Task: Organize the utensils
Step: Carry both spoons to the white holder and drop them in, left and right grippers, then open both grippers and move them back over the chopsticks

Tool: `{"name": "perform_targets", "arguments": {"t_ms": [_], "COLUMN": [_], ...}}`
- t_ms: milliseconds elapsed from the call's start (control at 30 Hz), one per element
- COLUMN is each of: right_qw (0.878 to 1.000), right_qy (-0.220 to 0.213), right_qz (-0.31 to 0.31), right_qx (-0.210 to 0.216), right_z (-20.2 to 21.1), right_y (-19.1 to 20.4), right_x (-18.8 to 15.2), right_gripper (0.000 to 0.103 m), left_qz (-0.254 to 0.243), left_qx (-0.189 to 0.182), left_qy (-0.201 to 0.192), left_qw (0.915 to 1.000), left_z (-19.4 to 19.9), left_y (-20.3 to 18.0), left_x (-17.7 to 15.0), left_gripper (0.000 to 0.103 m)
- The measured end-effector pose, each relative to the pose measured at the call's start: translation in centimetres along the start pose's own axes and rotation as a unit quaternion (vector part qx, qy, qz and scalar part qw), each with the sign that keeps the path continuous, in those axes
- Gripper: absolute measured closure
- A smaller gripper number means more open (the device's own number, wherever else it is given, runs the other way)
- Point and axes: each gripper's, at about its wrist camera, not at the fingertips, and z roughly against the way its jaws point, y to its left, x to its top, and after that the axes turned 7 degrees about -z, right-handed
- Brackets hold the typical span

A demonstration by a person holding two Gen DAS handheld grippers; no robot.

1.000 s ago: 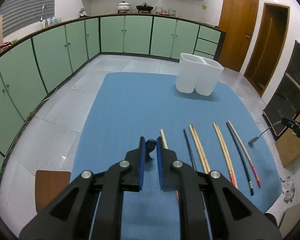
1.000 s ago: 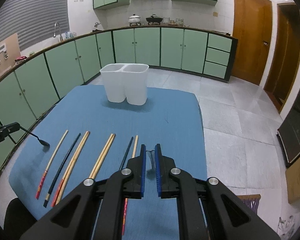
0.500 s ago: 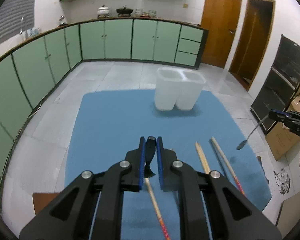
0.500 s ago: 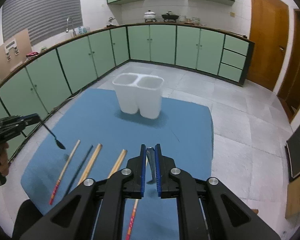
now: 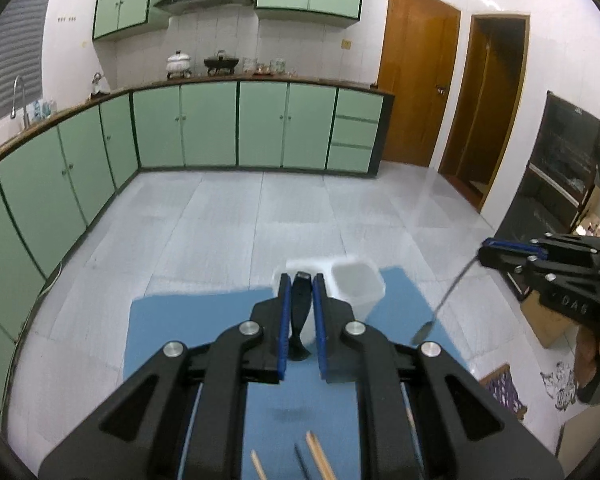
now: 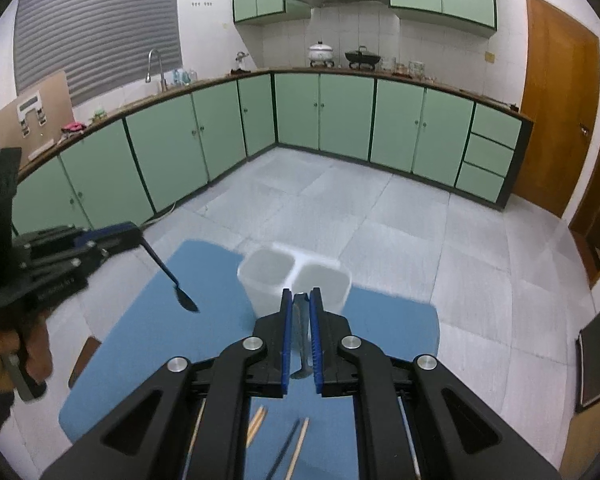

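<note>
My left gripper (image 5: 300, 280) is shut on a black spoon (image 5: 299, 312) and holds it above the blue mat, just short of the white two-compartment holder (image 5: 358, 288). My right gripper (image 6: 299, 298) is shut on a silver spoon (image 6: 301, 336), also raised near the holder (image 6: 268, 276). In the right wrist view the left gripper (image 6: 134, 236) and its black spoon (image 6: 180, 294) hang left of the holder. In the left wrist view the right gripper (image 5: 485, 250) and its silver spoon (image 5: 440, 308) hang to the right. Several chopsticks (image 6: 296, 446) lie on the mat below.
The blue mat (image 5: 188, 320) covers the table; its edges drop to a grey tiled floor. Green cabinets (image 5: 208, 124) line the far walls. A brown stool corner (image 6: 82, 360) shows left of the table. Wooden doors (image 5: 416, 84) stand at the right.
Both grippers have risen and moved forward toward the white holder with their spoons. The chopsticks have slid to the bottom of both views.
</note>
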Motion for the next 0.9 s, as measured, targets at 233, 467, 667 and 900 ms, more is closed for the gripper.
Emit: {"name": "perform_targets", "arguments": {"t_ms": [233,467,667,900], "right_qw": [1.000,0.999,0.998,1.000], "right_qy": [-0.002,0.044,0.056,0.014], "right_qz": [-0.005,-0.009,-0.011,-0.026], "right_qx": [-0.014,-0.027,-0.027,-0.001], "right_z": [-5.9,-13.7,-15.1,-8.0], "right_y": [-0.9,-2.2,-2.7,-3.2], "right_x": [4.1,2.4,0.6,0.4], "right_gripper": [0.094,0.094,0.094,0.092], "left_qz": [-0.017,-0.011,-0.001,-0.010], "left_qx": [0.010,0.009,0.014,0.026], "left_qy": [0.004,0.047,0.067,0.047], "left_qw": [0.9998,0.9988,0.9976,0.9985], "left_z": [-6.7,-13.8,-15.7,-10.1], "left_y": [-0.7,-0.1,0.6,0.6], "left_x": [4.1,2.0,-0.4,-0.3], "left_gripper": [0.093,0.093,0.092,0.065]}}
